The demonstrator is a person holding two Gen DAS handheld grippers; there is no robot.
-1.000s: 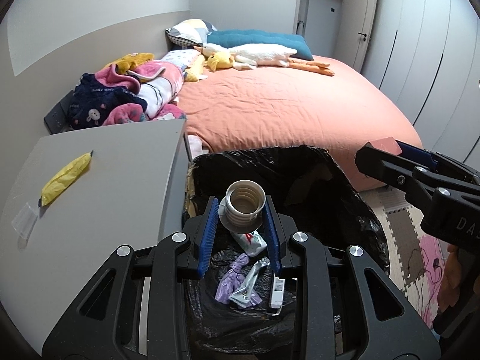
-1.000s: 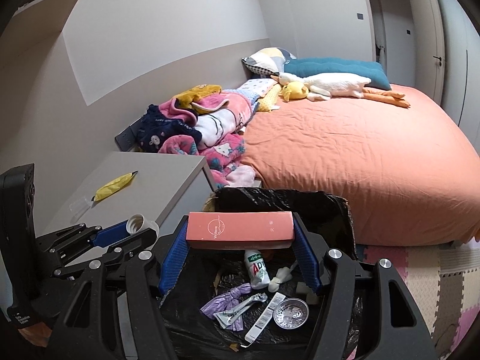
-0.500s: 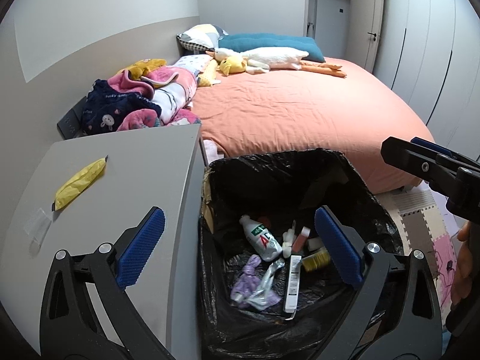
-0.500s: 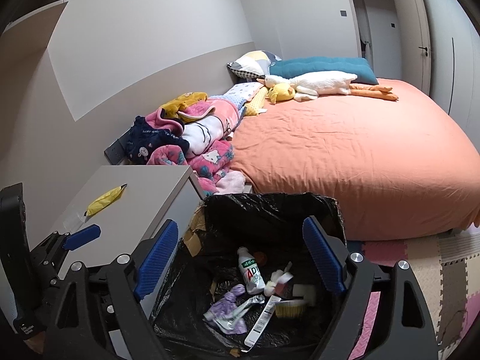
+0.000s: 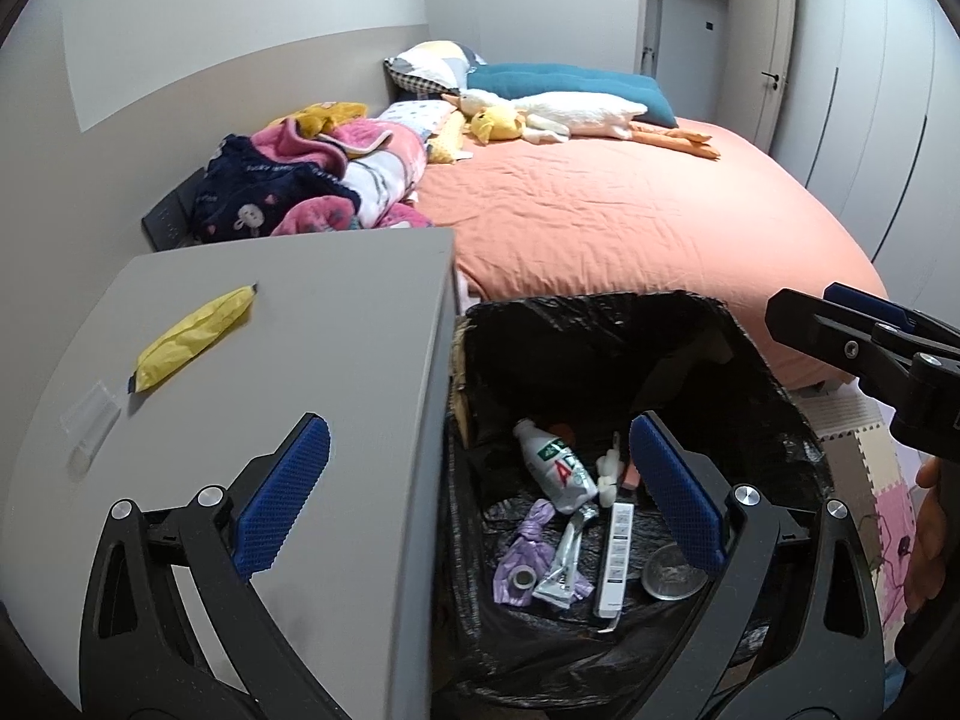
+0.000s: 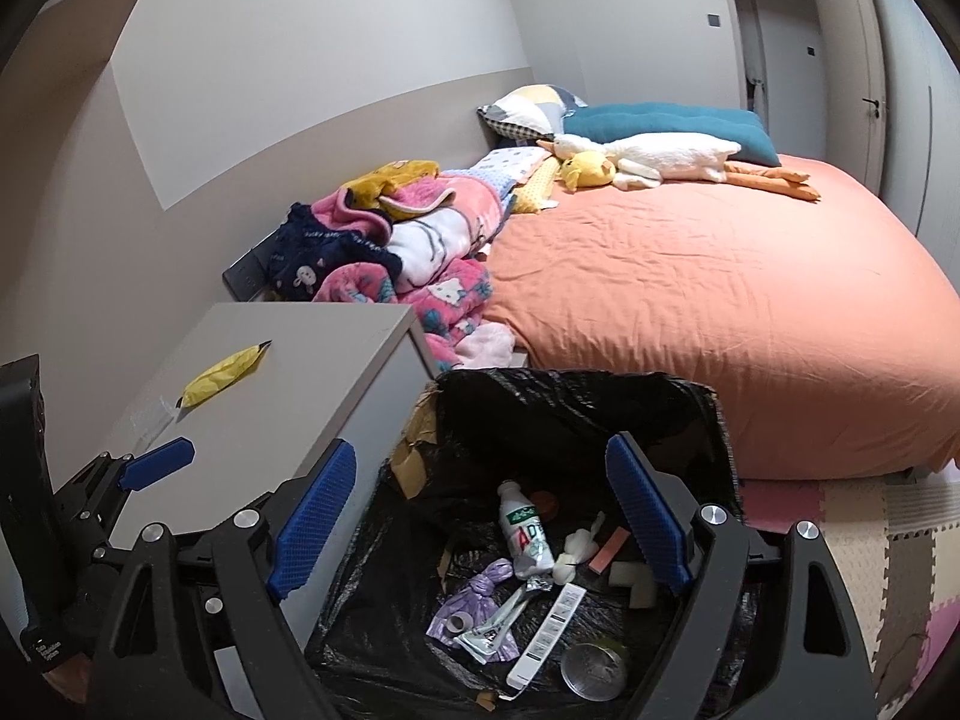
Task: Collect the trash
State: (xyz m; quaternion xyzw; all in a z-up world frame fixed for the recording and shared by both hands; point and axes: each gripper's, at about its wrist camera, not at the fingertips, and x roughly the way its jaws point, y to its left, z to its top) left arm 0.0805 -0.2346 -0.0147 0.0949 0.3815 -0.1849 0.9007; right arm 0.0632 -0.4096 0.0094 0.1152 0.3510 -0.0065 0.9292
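A bin lined with a black bag [image 5: 600, 306] [image 6: 570, 384] stands between the grey bedside table and the bed. In it lie a small white bottle [image 5: 555, 468] [image 6: 525, 531], a purple wrapper [image 5: 528, 546], a white strip [image 6: 549, 630], a pink box [image 6: 609, 540] and a round cup [image 6: 591, 669]. My left gripper [image 5: 477, 495] hangs open above the bin's left edge, holding nothing. My right gripper [image 6: 480, 510] is open over the bin, also holding nothing. A yellow wrapper [image 5: 192, 336] [image 6: 225, 375] and a clear plastic scrap [image 5: 90, 420] lie on the table.
The grey bedside table [image 5: 336, 324] stands left of the bin. An orange bed [image 6: 720, 300] with plush toys, pillows and a heap of pink blankets [image 6: 420, 240] fills the back. Foam floor mats [image 6: 870, 516] lie to the right, wardrobe doors beyond.
A second ago my left gripper held a cup and my right one a pink box above the bin. Both have opened, and those items now lie in the bin.
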